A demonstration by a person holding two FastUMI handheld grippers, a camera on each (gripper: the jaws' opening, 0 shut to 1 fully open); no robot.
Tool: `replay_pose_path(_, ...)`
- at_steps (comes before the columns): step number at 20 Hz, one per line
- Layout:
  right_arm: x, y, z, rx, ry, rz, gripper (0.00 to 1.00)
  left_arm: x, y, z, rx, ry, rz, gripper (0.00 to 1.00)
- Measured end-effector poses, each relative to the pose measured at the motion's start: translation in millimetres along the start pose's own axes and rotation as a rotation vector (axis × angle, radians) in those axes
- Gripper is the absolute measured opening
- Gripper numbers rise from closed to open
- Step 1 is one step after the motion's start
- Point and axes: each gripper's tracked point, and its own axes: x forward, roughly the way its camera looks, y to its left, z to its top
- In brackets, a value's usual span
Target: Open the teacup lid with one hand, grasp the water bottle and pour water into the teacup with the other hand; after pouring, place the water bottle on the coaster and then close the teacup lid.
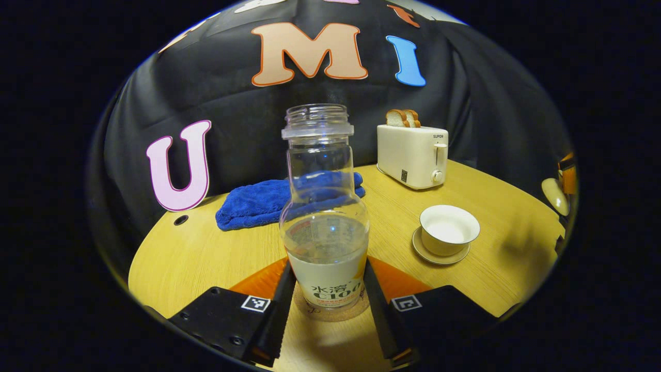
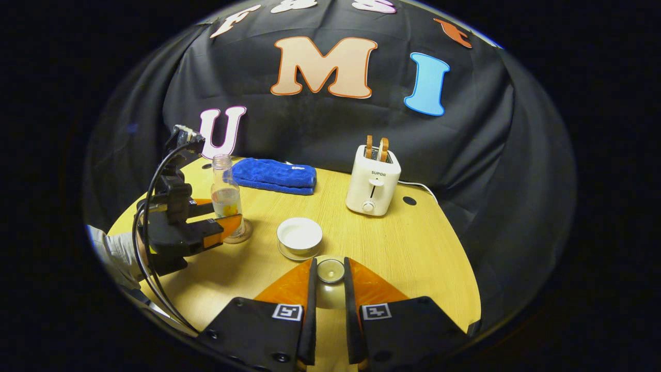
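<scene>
Water bottle (image 1: pixel 324 222) stands upright on the cork coaster (image 1: pixel 330 312), directly between the left gripper (image 1: pixel 328 294) fingers; cap off, roughly a third full of clear water. The fingers flank its labelled base closely, but I cannot tell whether they press it or have just let go. Upright on the coaster suits the set-down step, so pouring looks done.

Teacup (image 2: pixel 299 234) sits on its saucer (image 2: pixel 297 254), just ahead of the right gripper (image 2: pixel 329 276) fingertips and off to the right of the left fingers. It is open, pale inside; water level too faint to judge.

Teacup lid (image 2: pixel 330 270) is pinched between the right fingers, set narrow on it, held near the cup, likely ready for closing.

Beyond: blue towel (image 2: pixel 273 175) behind the bottle, toaster (image 2: pixel 373 181) with two bread slices (image 2: pixel 376 148), on the wooden table (image 2: pixel 423 243).
</scene>
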Motion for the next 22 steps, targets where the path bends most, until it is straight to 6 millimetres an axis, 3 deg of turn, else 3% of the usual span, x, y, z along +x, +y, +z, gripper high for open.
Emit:
replay_pose_path(13, 4.7, 7.0, 10.4, 0.01, -0.025, 0.027, 0.28, -3.9, -3.9, -2.6, -0.015, 0.016, -0.008, 0.8)
replay_pose_path(16, 8.1, 7.9, 11.1, 0.013, -0.029, 0.034, 0.28, -6.8, -1.8, -3.5, -0.022, 0.019, -0.003, 0.89)
replay_pose_path(18, 14.9, 8.3, 13.6, 0.018, -0.031, 0.04, 0.28, -11.4, -0.3, -2.7, -0.026, 0.015, 0.002, 0.99)
replay_pose_path(22, 39.4, 16.8, 25.5, 0.051, -0.05, 0.069, 0.3, -30.8, 6.9, -1.0, -0.025, 0.009, 0.031, 0.97)
